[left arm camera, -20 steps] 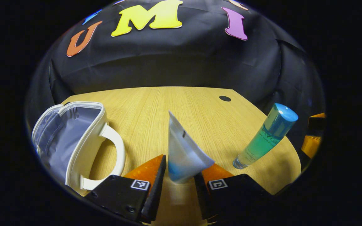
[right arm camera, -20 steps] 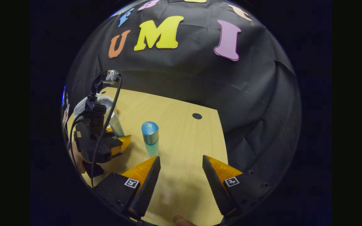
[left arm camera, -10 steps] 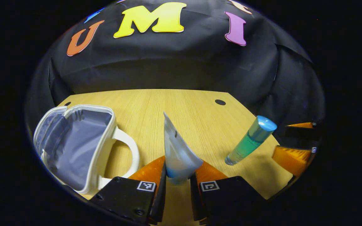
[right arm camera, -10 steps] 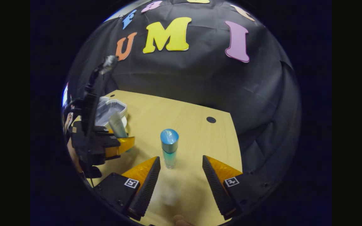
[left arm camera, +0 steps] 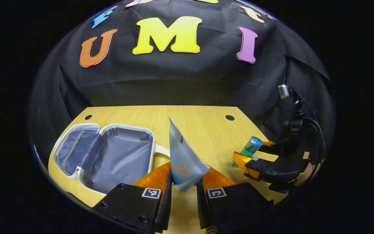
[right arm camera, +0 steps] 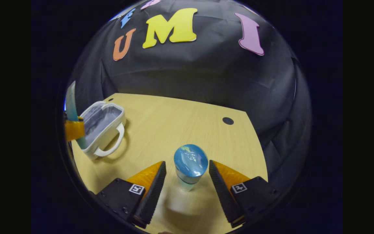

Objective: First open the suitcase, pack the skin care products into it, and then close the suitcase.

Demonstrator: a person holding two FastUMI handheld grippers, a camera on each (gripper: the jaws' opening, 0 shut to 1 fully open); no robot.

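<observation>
- Gripping a pale tube point(left arm camera: 183, 162) with my left gripper point(left arm camera: 183, 187), I have both orange fingers pressed on its lower, blue-tinted end, and the flat crimped end points up and away from me.
- Left of the tube in the left gripper view, the white suitcase point(left arm camera: 109, 156) lies open on the wooden table point(left arm camera: 200, 126), its two halves spread flat and the grey lining facing up.
- Its white handle point(left arm camera: 162, 151) sticks out on the right side, just beside the tube.
- On the right of that view, my right gripper point(left arm camera: 255, 152) reaches in over the table edge, black body and cable above it, part of the hand point(left arm camera: 310, 169) behind it.
- A blue-capped bottle point(left arm camera: 248, 148) with green-blue liquid stands between that gripper's fingers, near the right edge of the table.
- In the right gripper view, my right gripper point(right arm camera: 187, 182) is released, its fingers spread to either side of the bottle point(right arm camera: 189, 167).
- A thin gap shows on each side of the bottle's round blue cap, so neither finger presses on it there.
- The bottle stands upright on the table point(right arm camera: 174, 120), seen nearly from above.
- Far to the left in that view sits the suitcase point(right arm camera: 104, 128), open, its looped handle point(right arm camera: 114, 144) on the near side.
- At the left rim, the tube point(right arm camera: 71, 107) rises from an orange finger point(right arm camera: 74, 130) of my left gripper, in front of the suitcase.
</observation>
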